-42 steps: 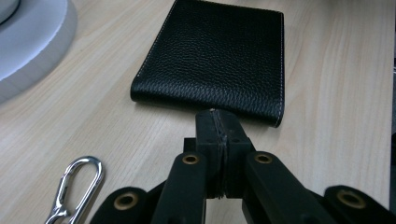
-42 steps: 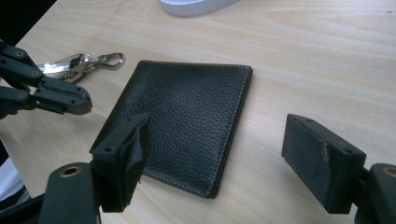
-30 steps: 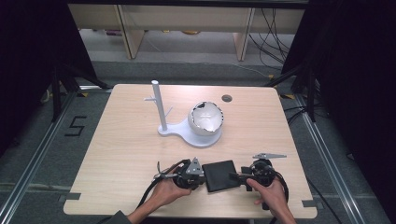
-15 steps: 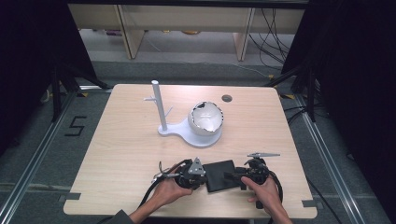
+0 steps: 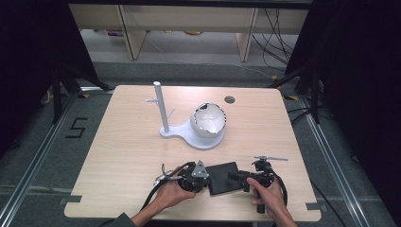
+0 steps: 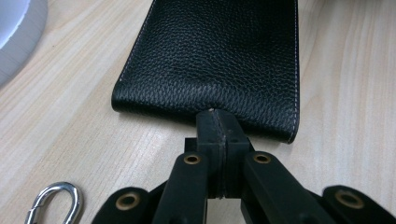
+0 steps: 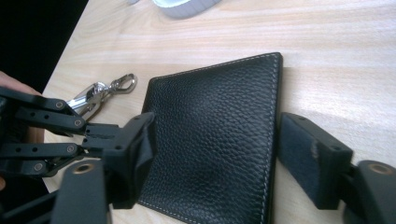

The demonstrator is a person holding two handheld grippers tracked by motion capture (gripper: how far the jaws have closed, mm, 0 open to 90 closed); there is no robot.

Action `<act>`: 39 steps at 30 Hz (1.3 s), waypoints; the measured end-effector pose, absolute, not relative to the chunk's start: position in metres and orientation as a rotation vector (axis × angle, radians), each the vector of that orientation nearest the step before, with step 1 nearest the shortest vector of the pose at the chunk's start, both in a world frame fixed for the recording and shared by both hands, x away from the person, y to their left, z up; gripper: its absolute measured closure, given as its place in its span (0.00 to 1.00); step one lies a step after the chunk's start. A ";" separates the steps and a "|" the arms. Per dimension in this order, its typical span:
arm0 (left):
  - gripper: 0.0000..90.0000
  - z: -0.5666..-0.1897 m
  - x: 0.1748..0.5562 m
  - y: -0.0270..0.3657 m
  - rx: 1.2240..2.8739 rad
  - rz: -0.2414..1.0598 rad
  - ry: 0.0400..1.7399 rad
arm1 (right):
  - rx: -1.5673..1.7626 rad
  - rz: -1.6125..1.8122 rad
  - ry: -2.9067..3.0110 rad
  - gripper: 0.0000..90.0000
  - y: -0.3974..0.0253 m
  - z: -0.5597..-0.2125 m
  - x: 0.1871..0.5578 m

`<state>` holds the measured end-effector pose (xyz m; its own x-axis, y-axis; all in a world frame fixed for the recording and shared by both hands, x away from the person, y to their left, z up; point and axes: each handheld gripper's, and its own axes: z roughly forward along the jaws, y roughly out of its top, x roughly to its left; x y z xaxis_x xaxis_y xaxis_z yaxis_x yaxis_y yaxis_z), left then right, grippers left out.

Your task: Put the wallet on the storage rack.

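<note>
Here, a black pebbled-leather wallet (image 5: 223, 178) lies flat (worktop (image 5: 118, 156) beneath): left hand-held gripper (image 6: 217, 122) pinches its edge, right hand-held gripper (image 7: 215, 163) straddles it, jaws wide.

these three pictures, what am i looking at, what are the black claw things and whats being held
A person sits at a wooden table with a hand-held gripper in each hand. The high view looks down from above; the other two come from cameras riding on each gripper. The left gripper is shut on the edge of a black leather wallet. The right gripper stands open, its jaws either side of the wallet. Farther back stands a white stand with a cracked white bowl-like shell on its base. A metal clip lies beside the left gripper.
</note>
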<state>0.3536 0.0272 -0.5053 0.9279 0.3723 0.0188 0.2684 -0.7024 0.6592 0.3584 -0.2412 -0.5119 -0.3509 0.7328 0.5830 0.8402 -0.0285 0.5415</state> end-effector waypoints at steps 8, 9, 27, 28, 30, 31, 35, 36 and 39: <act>0.99 -0.505 0.354 0.028 2.390 0.187 0.454 | -1.724 -1.401 -2.019 0.47 -0.249 -0.508 0.355; 0.99 -0.505 0.354 0.028 2.391 0.188 0.454 | -1.722 -1.408 -2.004 0.49 -0.249 -0.507 0.354; 0.95 -0.504 0.354 0.027 2.403 0.177 0.451 | -1.564 -1.426 -2.071 0.84 -0.234 -0.494 0.348; 0.93 -0.502 0.355 0.029 2.406 0.179 0.451 | -1.557 -1.429 -2.062 0.85 -0.234 -0.494 0.348; 0.89 -0.498 0.355 0.032 2.397 0.169 0.468 | -1.552 -1.436 -2.042 0.86 -0.235 -0.494 0.349; 0.87 -0.494 0.355 0.035 2.388 0.178 0.474 | -1.546 -1.442 -2.041 0.87 -0.234 -0.494 0.349; 0.76 -0.482 0.353 0.046 2.370 0.182 0.488 | -1.527 -1.444 -2.054 0.87 -0.232 -0.492 0.349; 0.70 -0.479 0.351 0.050 2.370 0.187 0.492 | -1.509 -1.450 -2.054 0.88 -0.231 -0.490 0.349; 0.64 -0.473 0.343 0.061 2.346 0.204 0.526 | -1.498 -1.452 -2.069 0.88 -0.232 -0.488 0.348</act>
